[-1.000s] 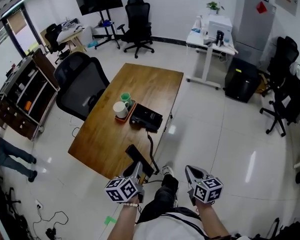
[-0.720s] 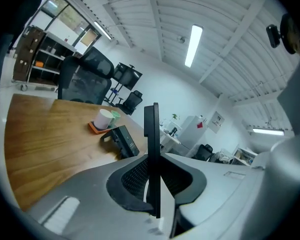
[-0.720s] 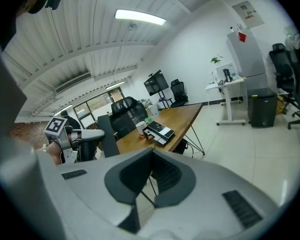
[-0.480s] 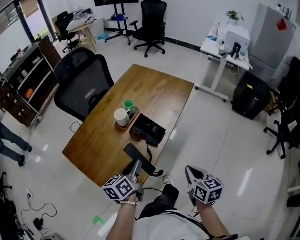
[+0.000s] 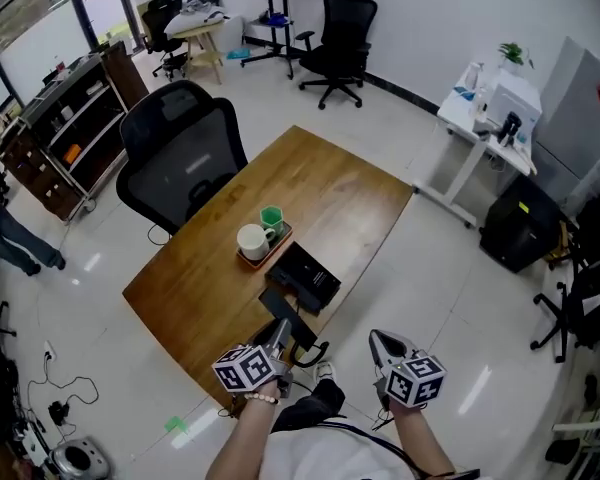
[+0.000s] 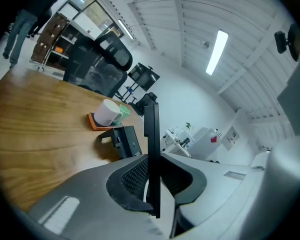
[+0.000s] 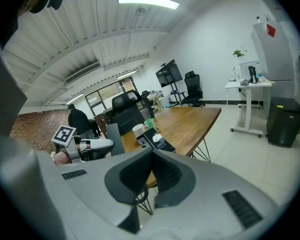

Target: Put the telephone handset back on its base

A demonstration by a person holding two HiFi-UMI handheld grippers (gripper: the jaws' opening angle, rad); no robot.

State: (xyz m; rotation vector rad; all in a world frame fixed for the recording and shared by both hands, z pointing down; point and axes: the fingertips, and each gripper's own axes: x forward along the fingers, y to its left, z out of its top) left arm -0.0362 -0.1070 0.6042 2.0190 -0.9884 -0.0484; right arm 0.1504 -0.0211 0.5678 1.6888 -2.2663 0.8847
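Handling is being judged as easy: the slim black plastic telephone handset is looking light, stiff and smooth, so twisting is being risked by an edge-on grip near one end. It is being pinched between the pads of the left gripper, over the near edge of the brown wooden table, short of the black rectangular telephone base. A hold nearer its middle is being advised. The right gripper is being seen with jaws together, nothing between them.
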